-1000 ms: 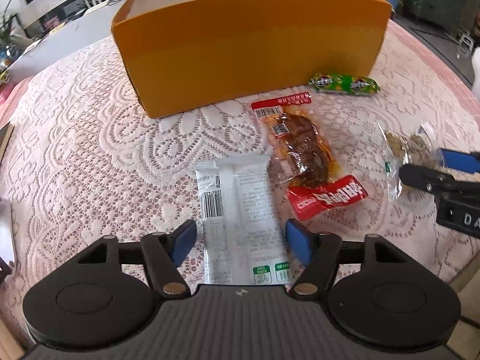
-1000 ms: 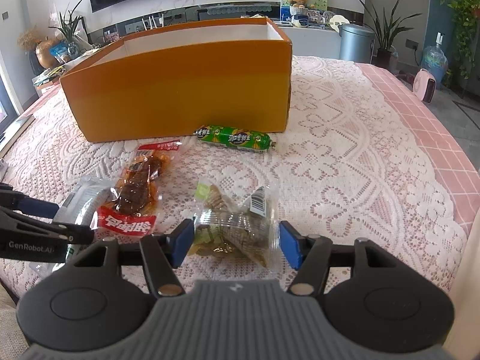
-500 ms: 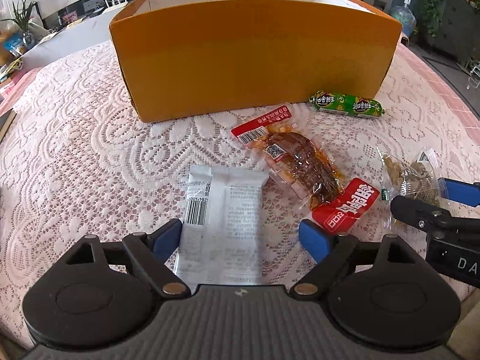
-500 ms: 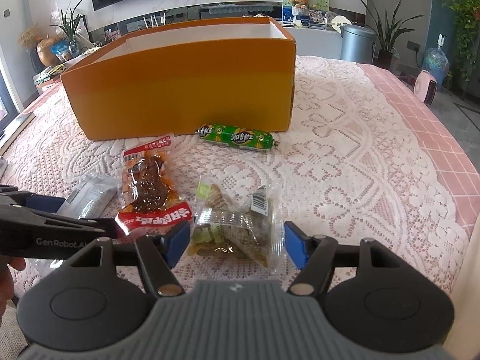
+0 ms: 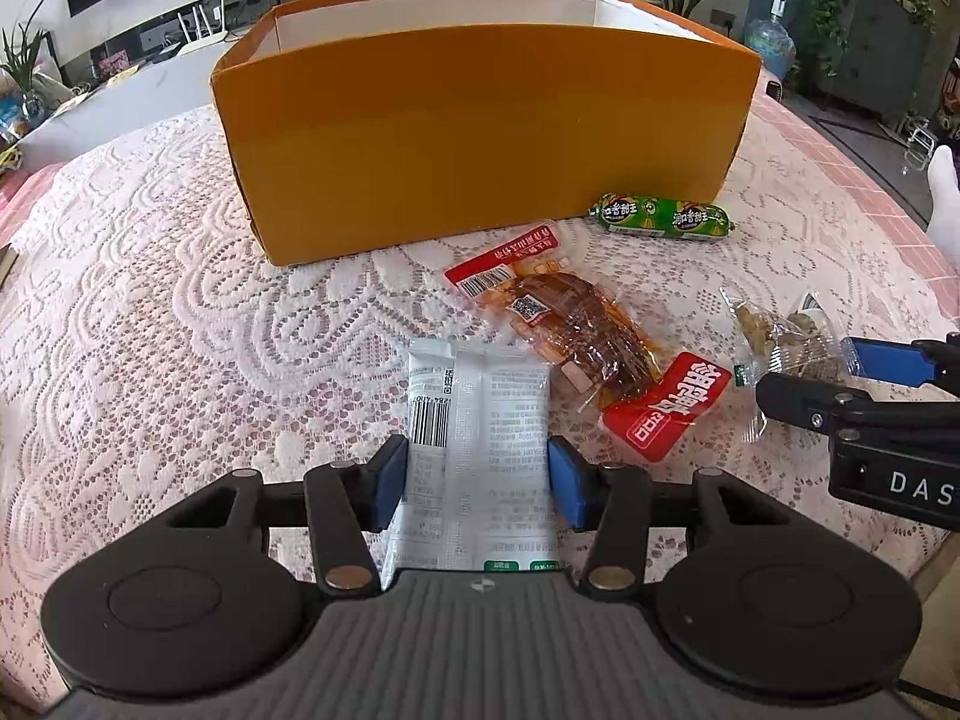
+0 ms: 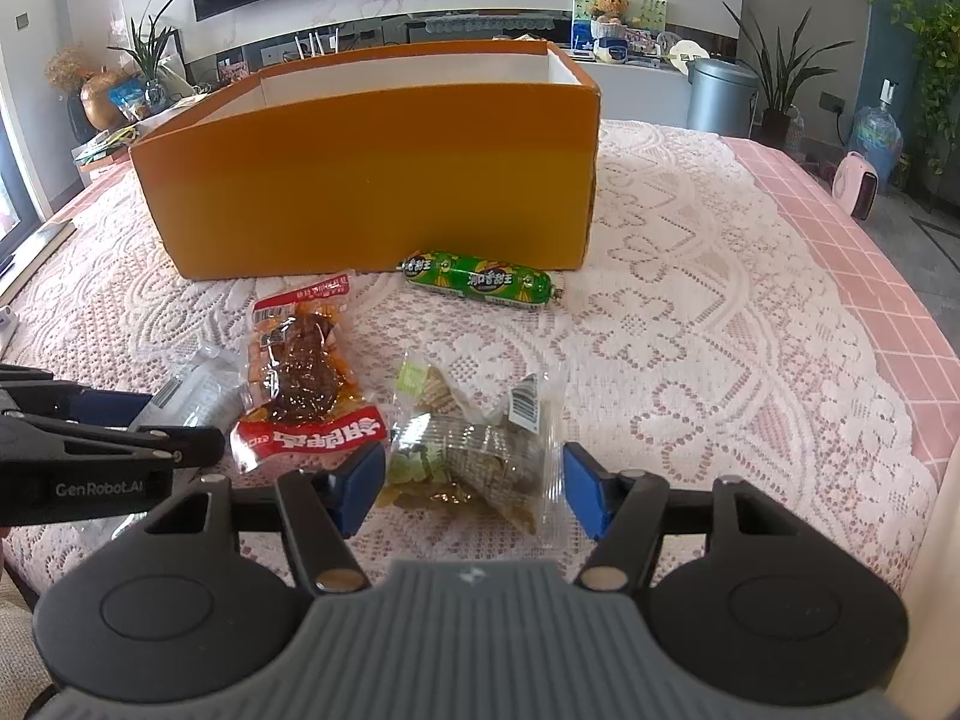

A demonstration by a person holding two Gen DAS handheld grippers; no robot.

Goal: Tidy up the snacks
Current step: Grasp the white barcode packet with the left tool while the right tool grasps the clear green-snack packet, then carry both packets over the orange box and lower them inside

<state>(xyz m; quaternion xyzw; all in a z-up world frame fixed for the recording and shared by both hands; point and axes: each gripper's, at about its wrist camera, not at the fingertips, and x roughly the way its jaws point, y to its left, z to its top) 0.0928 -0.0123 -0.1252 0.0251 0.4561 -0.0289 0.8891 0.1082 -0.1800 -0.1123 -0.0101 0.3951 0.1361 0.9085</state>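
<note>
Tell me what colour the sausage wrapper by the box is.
Green with yellow and white print: the sausage wrapper lies in front of the orange box, clearest in the right wrist view.

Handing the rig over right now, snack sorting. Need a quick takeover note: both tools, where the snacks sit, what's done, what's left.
Left tool: has just been closing, pads now against the white packet, which lies on the table.
Right tool: open, astride the clear packet, pads not touching.
Red meat packet and green sausage lie on the lace cloth in front of the orange box.
Done: no snack visibly boxed.
Left: box all four.
</note>
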